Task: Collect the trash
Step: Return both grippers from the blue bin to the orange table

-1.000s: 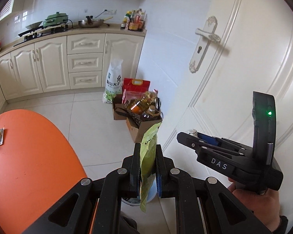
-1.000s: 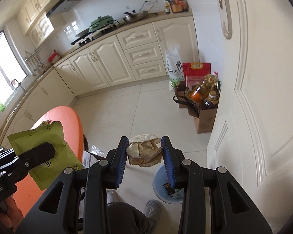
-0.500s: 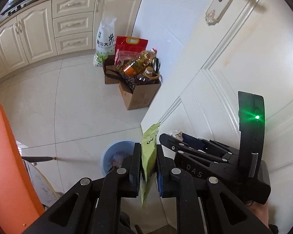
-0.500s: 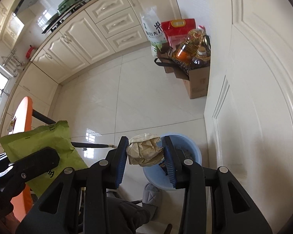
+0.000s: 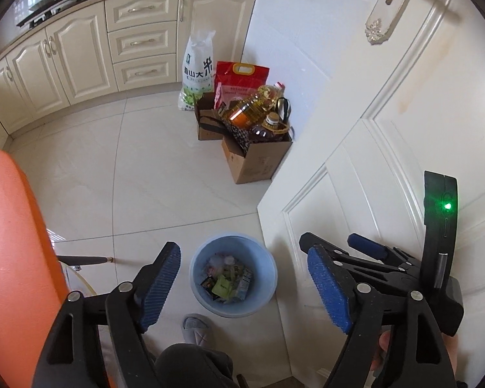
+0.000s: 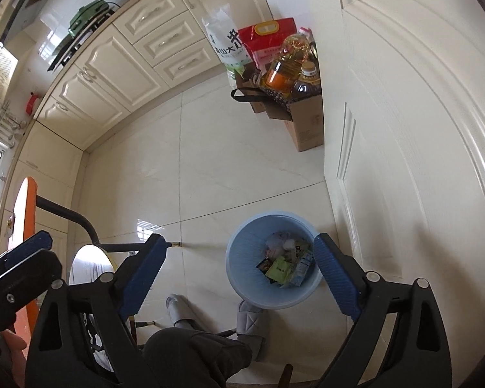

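A light blue trash bin stands on the floor tiles by the door, holding several pieces of trash with a green wrapper on top. My left gripper hangs above the bin, its jaws opening with nothing between them. My right gripper is also over the bin, its jaws opening and empty too. In the left wrist view the right gripper sits close on the right. The left gripper shows at the left edge of the right wrist view.
An orange table is at the left. The white door rises just right of the bin. A cardboard box with oil bottles and two rice bags stand by the cabinets. The person's knee and grey slippers are below the grippers.
Both grippers have opened. The green wrapper has left the left jaws and the crumpled paper has left the right jaws. Both grippers came down over the bin.
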`<state>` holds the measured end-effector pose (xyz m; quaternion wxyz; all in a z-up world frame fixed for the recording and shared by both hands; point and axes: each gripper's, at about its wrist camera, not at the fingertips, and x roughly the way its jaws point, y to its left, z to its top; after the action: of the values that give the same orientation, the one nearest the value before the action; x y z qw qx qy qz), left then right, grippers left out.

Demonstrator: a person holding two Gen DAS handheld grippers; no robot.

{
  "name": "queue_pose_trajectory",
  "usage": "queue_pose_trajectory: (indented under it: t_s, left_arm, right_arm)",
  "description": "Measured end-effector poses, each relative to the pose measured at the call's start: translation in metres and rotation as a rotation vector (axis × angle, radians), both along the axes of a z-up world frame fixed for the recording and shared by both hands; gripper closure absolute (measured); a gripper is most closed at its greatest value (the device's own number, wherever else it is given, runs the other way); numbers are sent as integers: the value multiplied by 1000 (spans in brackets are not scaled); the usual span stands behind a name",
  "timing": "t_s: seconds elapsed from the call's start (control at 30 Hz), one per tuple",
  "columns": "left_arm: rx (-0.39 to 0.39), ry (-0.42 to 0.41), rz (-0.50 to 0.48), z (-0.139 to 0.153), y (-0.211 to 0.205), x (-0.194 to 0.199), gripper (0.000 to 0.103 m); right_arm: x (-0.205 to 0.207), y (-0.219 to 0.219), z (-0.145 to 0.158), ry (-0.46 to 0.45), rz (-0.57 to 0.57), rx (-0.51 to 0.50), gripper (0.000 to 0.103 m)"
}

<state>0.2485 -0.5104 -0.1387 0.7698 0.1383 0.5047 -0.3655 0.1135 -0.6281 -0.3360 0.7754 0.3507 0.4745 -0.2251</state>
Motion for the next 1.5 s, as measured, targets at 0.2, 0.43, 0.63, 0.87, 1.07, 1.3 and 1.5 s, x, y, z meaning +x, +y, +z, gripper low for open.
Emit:
queue_pose_trajectory:
  t_s: [0.2, 0.43, 0.63, 0.87, 1.07, 1.3, 1.5]
  left_arm:
    - [-28, -119, 14, 21, 37, -38, 1]
    - [-145, -191, 74, 71, 110, -78, 1]
    - [-231, -271, 168, 102, 201, -110, 1]
    - [-287, -379, 318, 123, 309, -150, 1]
    - [-302, -468, 470, 140, 401, -188, 1]
    - [-296, -526, 611, 136, 471, -233, 1]
    - [-276, -530, 702, 116, 489, -258, 1]
  right_arm:
    - [0, 17, 41, -44, 2, -77, 0]
    - [1, 57, 118, -153, 45, -174, 0]
    - [10, 117, 192, -254, 132, -278, 0]
    - [25, 198, 257, -376, 264, -361, 0]
    - [36, 269, 297, -473, 379, -410, 0]
    - [46, 337, 319, -545, 503, -435, 0]
    - [63, 376, 316, -567, 591, -432, 0]
